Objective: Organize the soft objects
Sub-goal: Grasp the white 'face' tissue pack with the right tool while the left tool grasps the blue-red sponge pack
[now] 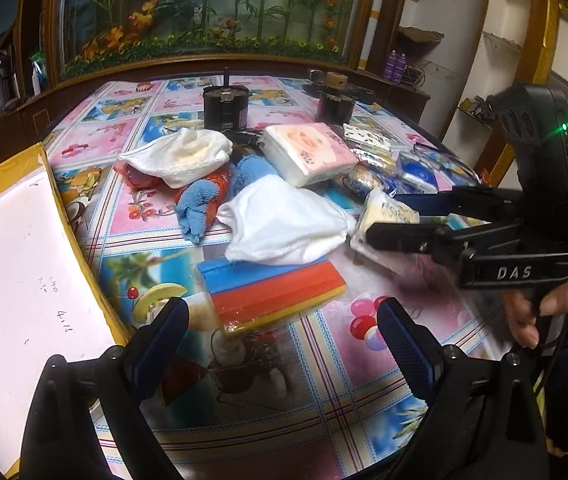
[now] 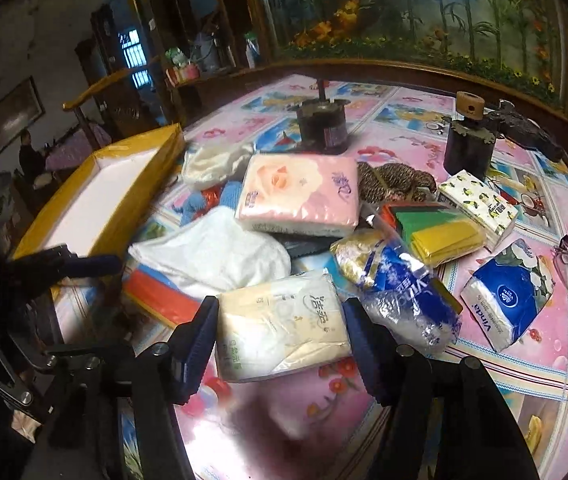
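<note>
On the table [image 1: 292,384], the yellow-edged box [image 1: 15,280] sits at the left. The right tool [image 2: 279,340] clamps a cream tissue pack [image 2: 279,328] between its fingers, near the white towel [image 2: 211,252]. The left tool [image 1: 279,336] gapes wide, holding nothing, above the striped sponge pack [image 1: 271,296]. Only the right wrist view shows the blue Vinda pack [image 2: 504,296].

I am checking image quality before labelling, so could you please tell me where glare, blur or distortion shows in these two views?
Left wrist view: fisheye bending curves the yellow-edged box; the right tool is slightly motion-blurred. Right wrist view: strong glare washes out the tablecloth below the cream tissue pack; the left side is dark.
</note>
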The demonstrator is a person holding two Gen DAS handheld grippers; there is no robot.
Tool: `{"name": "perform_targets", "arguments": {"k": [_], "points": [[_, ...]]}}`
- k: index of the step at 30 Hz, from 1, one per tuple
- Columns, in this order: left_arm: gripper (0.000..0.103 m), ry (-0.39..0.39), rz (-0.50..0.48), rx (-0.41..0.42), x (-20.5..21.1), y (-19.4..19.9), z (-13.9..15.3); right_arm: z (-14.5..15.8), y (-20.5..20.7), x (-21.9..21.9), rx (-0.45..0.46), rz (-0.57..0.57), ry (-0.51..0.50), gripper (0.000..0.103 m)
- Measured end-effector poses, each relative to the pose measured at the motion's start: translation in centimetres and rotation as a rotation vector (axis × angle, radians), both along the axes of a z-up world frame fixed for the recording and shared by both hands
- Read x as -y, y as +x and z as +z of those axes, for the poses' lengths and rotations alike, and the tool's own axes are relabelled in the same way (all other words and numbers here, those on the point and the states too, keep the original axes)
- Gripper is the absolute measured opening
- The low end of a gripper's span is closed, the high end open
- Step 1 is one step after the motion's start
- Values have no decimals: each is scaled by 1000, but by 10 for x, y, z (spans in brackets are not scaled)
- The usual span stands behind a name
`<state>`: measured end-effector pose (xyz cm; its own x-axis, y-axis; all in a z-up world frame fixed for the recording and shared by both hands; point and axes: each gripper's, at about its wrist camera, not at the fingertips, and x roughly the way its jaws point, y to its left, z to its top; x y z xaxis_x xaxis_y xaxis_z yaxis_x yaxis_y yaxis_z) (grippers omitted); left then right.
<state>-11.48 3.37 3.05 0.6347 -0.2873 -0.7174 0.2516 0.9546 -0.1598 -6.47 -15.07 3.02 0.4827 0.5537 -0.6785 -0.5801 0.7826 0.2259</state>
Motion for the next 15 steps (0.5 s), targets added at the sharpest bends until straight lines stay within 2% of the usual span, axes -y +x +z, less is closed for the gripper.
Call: {"name": "perform_targets", "arguments": {"k": [2, 6, 12, 13, 15], "points": [[95, -1, 14, -22, -1, 8, 2, 1, 6, 11, -11, -28, 54, 67], [95, 54, 19, -45, 8, 29, 3, 9, 10, 25, -8, -52, 138, 68], [95, 112, -17, -96, 19, 47, -10, 15, 9, 35, -6, -75, 187, 68], [95, 104, -38, -102, 20, 43, -9, 15, 8, 38, -7, -77, 193, 68], [95, 37, -114, -130, 23, 31, -4, 16, 7, 40, -15, -78, 204, 68]]}}
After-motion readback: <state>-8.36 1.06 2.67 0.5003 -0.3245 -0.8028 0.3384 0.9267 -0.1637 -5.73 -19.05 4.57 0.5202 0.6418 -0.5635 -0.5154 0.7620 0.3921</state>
